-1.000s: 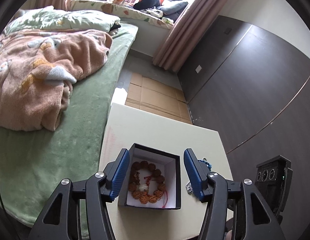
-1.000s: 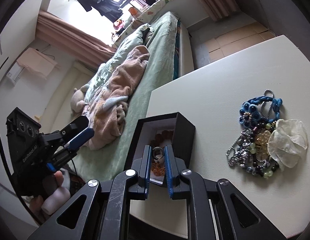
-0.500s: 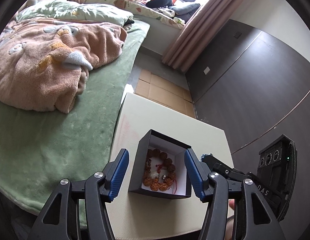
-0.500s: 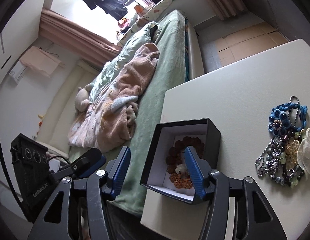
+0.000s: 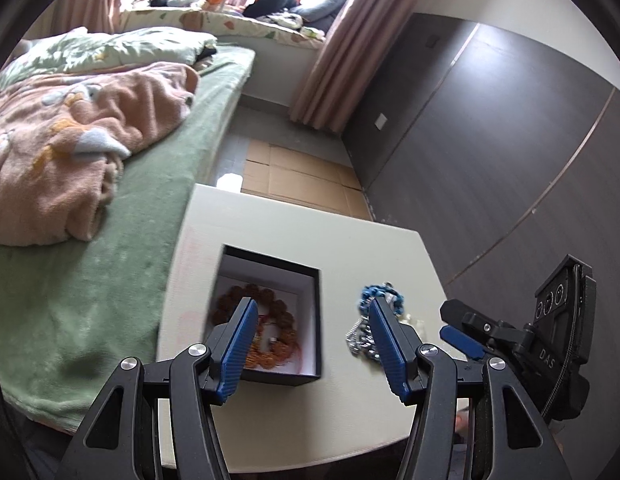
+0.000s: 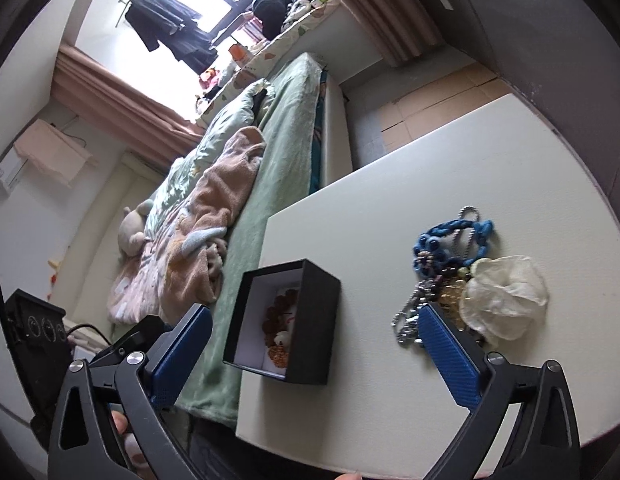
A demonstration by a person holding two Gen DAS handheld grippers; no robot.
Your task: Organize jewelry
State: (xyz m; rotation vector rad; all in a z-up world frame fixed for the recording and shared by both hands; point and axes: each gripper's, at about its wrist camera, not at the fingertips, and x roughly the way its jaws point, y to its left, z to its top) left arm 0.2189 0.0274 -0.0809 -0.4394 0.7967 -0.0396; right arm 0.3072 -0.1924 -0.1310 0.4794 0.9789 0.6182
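- Bed [image 5: 110, 240]: fills the left of the left view; not part of our work.
- Table [image 6: 389, 380]: cream top, lower half of both views.
- Box [image 6: 313, 320]: black, open, lower centre of the right view; bead bracelet [image 6: 282, 320] inside, partly hidden by the wall.
- Jewelry pile [image 6: 461, 280]: right of the box, well apart; tangled, pieces hard to separate.
- Left gripper [image 5: 310, 344]: fingers wide, empty, over the box's right wall.
- Right gripper [image 6: 313, 352]: fingers wide, empty.
- Step, we judge: bracelet boxed; next we pick one piece from the pile.
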